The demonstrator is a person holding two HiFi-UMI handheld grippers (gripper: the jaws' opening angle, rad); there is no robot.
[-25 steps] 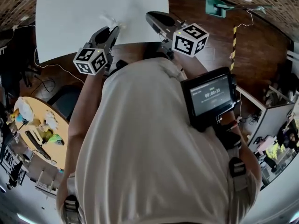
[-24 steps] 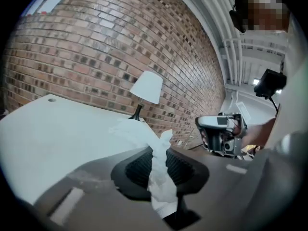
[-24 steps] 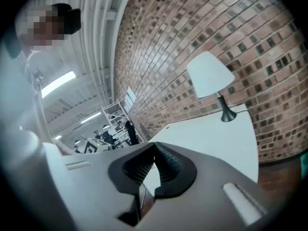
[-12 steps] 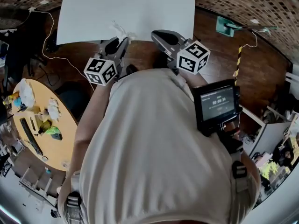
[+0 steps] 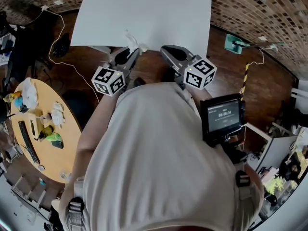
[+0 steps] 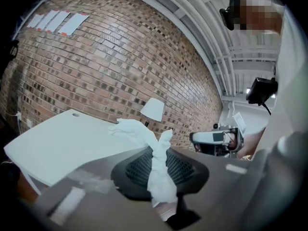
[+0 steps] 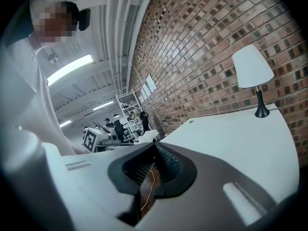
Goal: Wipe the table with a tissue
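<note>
A white tissue [image 5: 132,39] sticks up, twisted, from between the jaws of my left gripper [image 5: 130,53], which is shut on it. In the left gripper view the tissue [image 6: 155,163] stands between the dark pads, with the white table [image 6: 57,141] ahead and to the left. My right gripper [image 5: 164,49] is beside it, shut with nothing in it; its jaws [image 7: 155,150] meet at the tips. Both grippers hang at the near edge of the white table [image 5: 144,13]. The right gripper view shows the table top [image 7: 236,138] stretching away to the right.
A white lamp [image 7: 252,71] stands at the table's far end by the brick wall. A round wooden table [image 5: 67,129] with clutter is at the left. A cable [image 5: 62,42] lies on the brown floor. A screen device [image 5: 222,115] hangs at the person's right side.
Both grippers, with the tissue, have drawn back from over the white table to its near edge. The jaws look the same.
</note>
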